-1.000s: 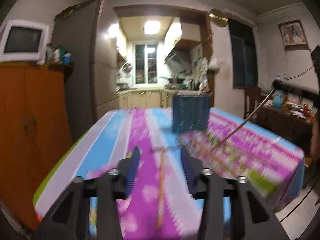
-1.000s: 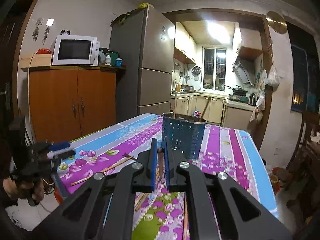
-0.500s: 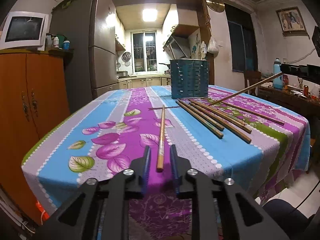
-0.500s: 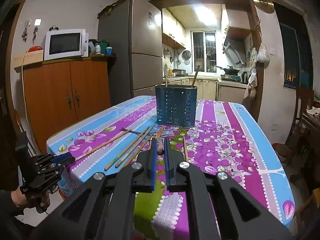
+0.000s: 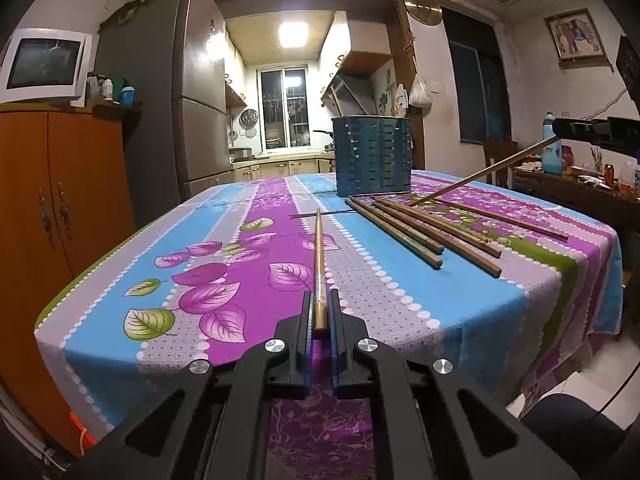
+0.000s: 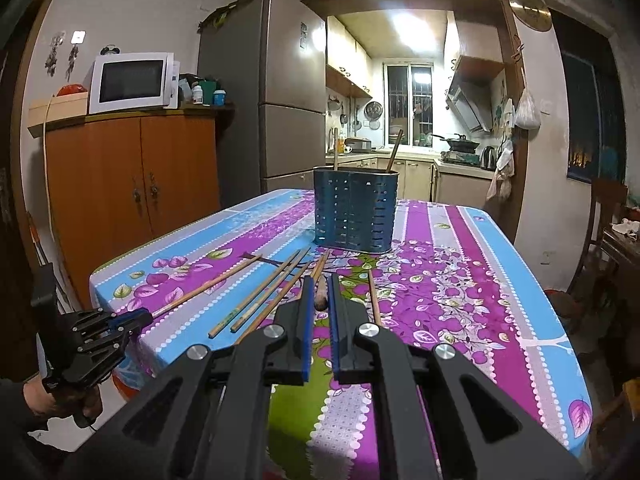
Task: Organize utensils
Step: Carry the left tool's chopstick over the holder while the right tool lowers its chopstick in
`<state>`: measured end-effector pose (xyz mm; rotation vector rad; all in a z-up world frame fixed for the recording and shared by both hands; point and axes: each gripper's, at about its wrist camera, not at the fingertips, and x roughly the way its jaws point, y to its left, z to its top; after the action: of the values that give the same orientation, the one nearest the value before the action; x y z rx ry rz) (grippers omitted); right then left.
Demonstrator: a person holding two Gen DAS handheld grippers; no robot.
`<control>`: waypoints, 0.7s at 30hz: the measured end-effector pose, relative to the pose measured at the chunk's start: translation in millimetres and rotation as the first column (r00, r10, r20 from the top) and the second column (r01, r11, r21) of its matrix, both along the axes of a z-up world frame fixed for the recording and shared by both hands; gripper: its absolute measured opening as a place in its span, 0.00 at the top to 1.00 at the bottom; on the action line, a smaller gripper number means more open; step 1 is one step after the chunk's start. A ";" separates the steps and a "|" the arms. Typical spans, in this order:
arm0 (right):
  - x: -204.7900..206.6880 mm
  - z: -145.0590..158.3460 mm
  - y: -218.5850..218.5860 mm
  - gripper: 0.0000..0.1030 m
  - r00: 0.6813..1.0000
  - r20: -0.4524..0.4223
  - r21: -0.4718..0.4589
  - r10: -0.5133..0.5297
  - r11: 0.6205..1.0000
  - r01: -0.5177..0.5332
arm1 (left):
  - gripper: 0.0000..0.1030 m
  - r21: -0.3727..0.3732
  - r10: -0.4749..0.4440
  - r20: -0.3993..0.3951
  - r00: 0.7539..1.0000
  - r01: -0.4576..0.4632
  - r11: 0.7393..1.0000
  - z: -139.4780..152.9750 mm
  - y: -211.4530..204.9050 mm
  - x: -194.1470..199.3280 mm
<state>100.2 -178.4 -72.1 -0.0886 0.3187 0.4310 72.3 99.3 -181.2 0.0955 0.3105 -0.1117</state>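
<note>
The chopstick (image 5: 319,264) I am after lies along the purple stripe of the tablecloth (image 5: 192,240), pointing away from me toward the holder, and its near end sits between the pads of my left gripper (image 5: 319,312). Those jaws have just been closing, and now they pinch that end of the stick, with only the stick's width left between them. From the right wrist view the same stick (image 6: 208,286) runs out over the table's near left corner into my left gripper (image 6: 138,316).

My right gripper (image 6: 320,296) is closed tight as well, on the butt of a second chopstick (image 6: 321,270), which slants from the jaws down to the cloth; in the left wrist view it (image 5: 484,176) crosses above the loose ones with its tip touching the table.

The loose chopsticks (image 5: 400,228) lie side by side on the cloth, fanned out between my two grippers and just in front of the blue slotted utensil holder (image 5: 374,156). The holder stands upright toward the far end of the table, with two utensil handles (image 6: 394,150) sticking out of its top.

Behind the table stand a grey fridge (image 6: 280,92) and a wooden cabinet (image 6: 132,176) with a microwave (image 6: 130,82) on top.
</note>
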 end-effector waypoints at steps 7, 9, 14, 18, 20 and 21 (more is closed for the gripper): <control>-2.0 10.9 0.4 0.95 0.999 0.036 -0.003 0.009 1.000 -0.009 | 0.93 0.017 -0.017 0.079 0.997 0.016 1.000 46.7 -7.1 -13.2; -2.4 18.5 0.9 0.95 0.998 0.058 -0.007 0.015 1.000 -0.015 | 0.93 0.021 -0.023 0.107 0.994 0.021 1.000 61.8 -8.9 -14.8; 2.4 37.9 -1.3 0.95 0.995 0.100 -0.001 0.027 1.000 -0.027 | 0.93 0.025 -0.040 0.173 0.984 0.036 0.999 101.8 -14.6 -9.7; 11.8 51.9 -3.1 0.95 0.992 0.120 0.004 0.037 0.999 -0.038 | 0.93 0.031 -0.058 0.221 0.974 0.052 0.998 128.9 -20.4 -4.5; 17.3 57.6 -3.2 0.95 0.992 0.122 0.008 0.044 0.999 -0.046 | 0.93 0.036 -0.071 0.236 0.969 0.064 0.997 142.7 -23.8 0.8; 21.1 60.8 -2.9 0.95 0.991 0.122 0.010 0.049 0.999 -0.051 | 0.93 0.038 -0.076 0.243 0.967 0.069 0.997 148.8 -25.6 3.6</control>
<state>121.3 -181.2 -11.3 -0.1101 0.1935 0.4751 75.9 73.7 -32.4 0.1481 0.0624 -0.1662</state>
